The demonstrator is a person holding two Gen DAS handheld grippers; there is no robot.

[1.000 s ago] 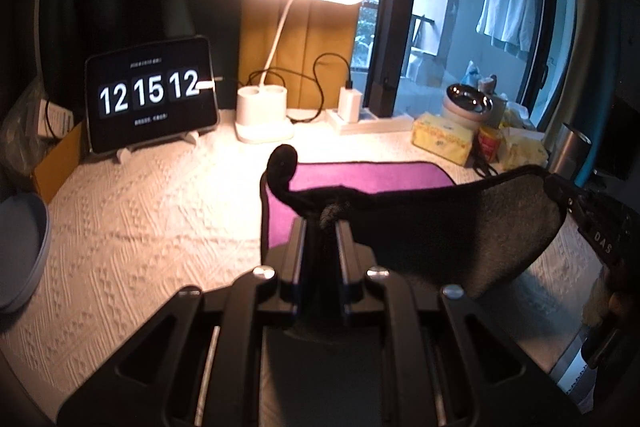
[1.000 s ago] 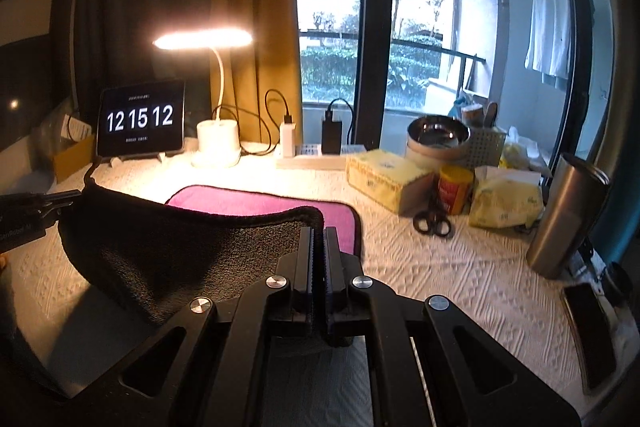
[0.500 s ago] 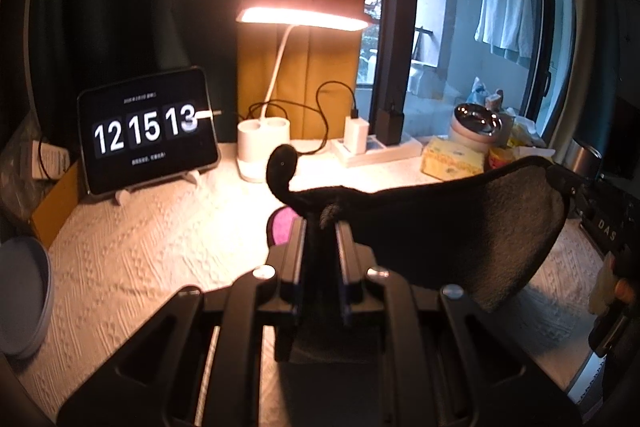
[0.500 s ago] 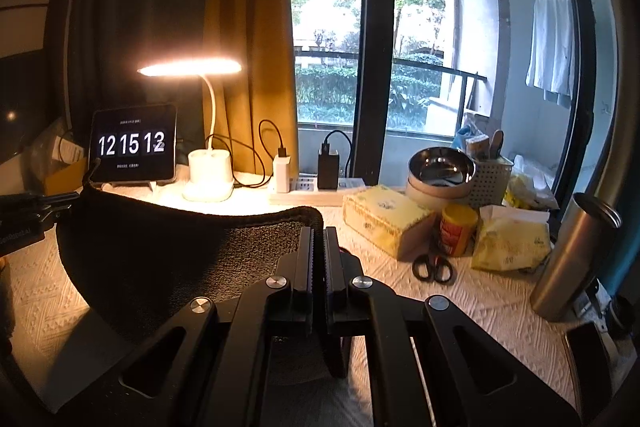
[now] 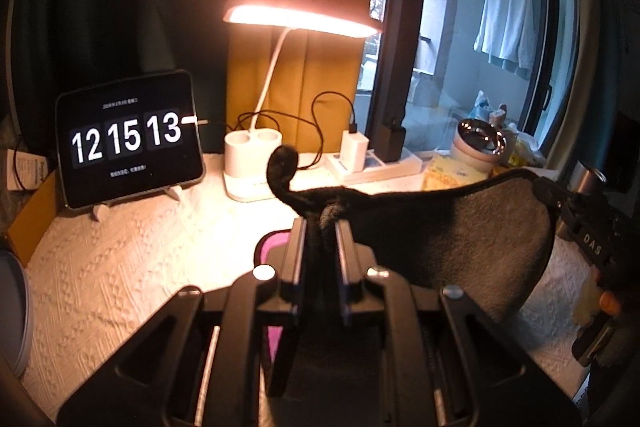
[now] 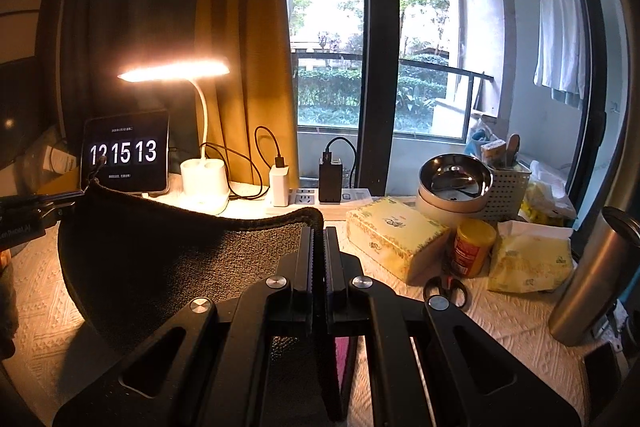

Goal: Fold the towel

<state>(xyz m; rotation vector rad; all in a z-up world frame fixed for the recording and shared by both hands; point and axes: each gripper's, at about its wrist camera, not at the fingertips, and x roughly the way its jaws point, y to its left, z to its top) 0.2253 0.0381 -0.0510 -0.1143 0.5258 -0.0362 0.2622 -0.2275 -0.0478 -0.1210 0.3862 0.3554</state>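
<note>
The towel (image 5: 452,239) is dark grey on the side facing me and pink (image 5: 272,243) on the other. It hangs stretched between both grippers above the table. My left gripper (image 5: 321,223) is shut on one corner, whose tip curls up past the fingers. My right gripper (image 6: 318,231) is shut on the other corner; the towel (image 6: 168,255) sags in a curve to the left of it. Each gripper shows in the other's view: the right one (image 5: 560,195) at the towel's far end, the left one (image 6: 60,201) likewise.
A white textured cloth (image 5: 120,267) covers the table. At the back stand a tablet clock (image 5: 128,139), a lit desk lamp (image 5: 256,163) and a power strip (image 6: 320,195). To the right are a tissue box (image 6: 392,239), a jar (image 6: 472,247), scissors (image 6: 444,291), bowls (image 6: 454,187) and a steel flask (image 6: 592,275).
Both grippers have lifted the towel's near edge up and toward the back. The pink side that lay spread on the table is now almost fully hidden behind the raised grey side.
</note>
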